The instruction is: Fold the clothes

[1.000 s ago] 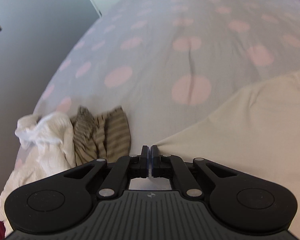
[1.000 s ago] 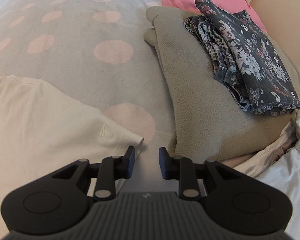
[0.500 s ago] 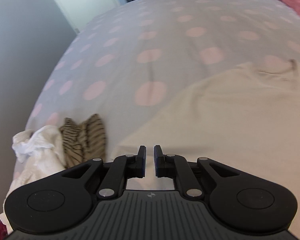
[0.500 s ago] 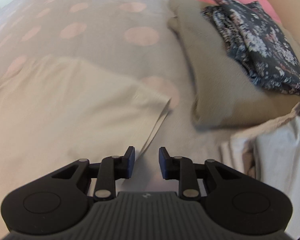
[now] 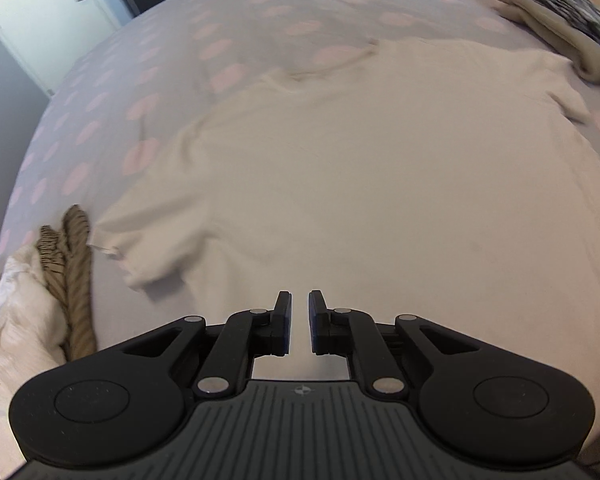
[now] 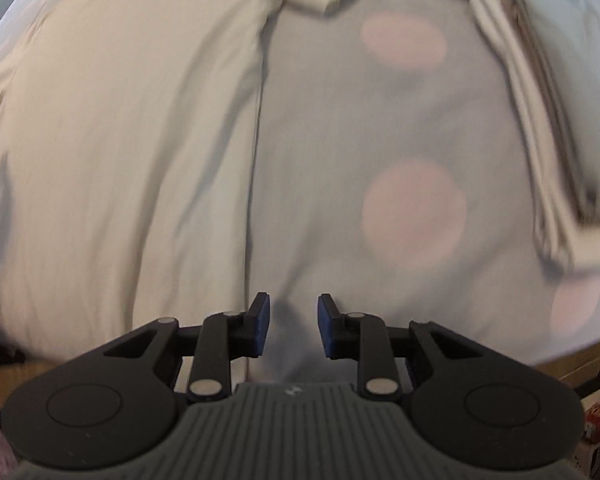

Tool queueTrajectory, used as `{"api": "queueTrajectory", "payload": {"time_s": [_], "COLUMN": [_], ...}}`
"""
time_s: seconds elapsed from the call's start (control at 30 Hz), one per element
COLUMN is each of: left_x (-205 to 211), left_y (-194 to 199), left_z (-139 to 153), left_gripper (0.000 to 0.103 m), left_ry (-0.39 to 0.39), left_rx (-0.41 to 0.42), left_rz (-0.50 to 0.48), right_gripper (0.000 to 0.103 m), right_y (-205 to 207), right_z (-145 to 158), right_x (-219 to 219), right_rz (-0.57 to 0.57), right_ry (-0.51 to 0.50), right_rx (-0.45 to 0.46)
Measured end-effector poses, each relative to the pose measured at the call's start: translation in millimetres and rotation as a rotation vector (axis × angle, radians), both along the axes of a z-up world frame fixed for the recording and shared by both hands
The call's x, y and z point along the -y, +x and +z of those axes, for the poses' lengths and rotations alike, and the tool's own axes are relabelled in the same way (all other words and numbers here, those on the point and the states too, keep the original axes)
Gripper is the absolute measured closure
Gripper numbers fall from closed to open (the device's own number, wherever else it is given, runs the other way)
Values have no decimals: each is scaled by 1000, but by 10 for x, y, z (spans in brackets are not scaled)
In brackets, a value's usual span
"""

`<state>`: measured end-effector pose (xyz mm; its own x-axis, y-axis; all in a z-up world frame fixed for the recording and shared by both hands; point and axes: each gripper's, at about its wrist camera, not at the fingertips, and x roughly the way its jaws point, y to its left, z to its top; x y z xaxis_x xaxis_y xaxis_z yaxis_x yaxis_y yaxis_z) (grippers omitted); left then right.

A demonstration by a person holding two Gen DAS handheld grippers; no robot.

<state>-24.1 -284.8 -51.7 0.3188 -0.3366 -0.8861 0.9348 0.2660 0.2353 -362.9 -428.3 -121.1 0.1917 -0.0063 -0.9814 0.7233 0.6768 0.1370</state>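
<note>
A cream T-shirt (image 5: 360, 168) lies spread flat on the bed, collar toward the far side, one short sleeve (image 5: 148, 240) pointing left. My left gripper (image 5: 299, 320) hovers open over the shirt's lower part, nothing between its fingers. In the right wrist view the same cream T-shirt (image 6: 120, 140) fills the left half, its straight side edge running down the middle. My right gripper (image 6: 291, 326) stands open just right of that edge, over the bedsheet, holding nothing.
The bed has a grey sheet (image 6: 380, 120) with pink dots. A crumpled white garment (image 5: 16, 312) and a striped brown one (image 5: 74, 264) lie at the left. Folded clothes (image 6: 548, 112) are stacked at the right, a beige and floral pile (image 5: 568, 12) farther back.
My left gripper let go of the shirt's sleeve, opened and pulled back toward the hem. My right gripper also drew back along the shirt's right edge, staying open.
</note>
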Motion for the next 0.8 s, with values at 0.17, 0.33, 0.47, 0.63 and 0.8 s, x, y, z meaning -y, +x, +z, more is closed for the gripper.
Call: {"api": "queueTrajectory", "payload": {"time_s": [0.17, 0.33, 0.47, 0.63, 0.8], "left_x": [-206, -354, -418, -461, -451], "left_y": [-558, -847, -870, -837, -892], "left_z": [-95, -259, -310, -308, -369], "left_gripper": [91, 90, 90, 90, 90], "left_ry": [12, 59, 72, 72, 121], "left_rx": [-15, 9, 29, 35, 31], "left_rz": [-94, -126, -101, -60, -94], "right_gripper": [74, 73, 73, 101, 101], "right_y": [-137, -116, -68, -40, -87], "right_z": [-38, -215, -381, -343, -34], "right_x": [-305, -458, -572, -634, -639], "right_rz": [110, 227, 296, 326, 301], "right_ry": [53, 93, 109, 96, 99], "right_rx": [21, -7, -32, -18, -36]}}
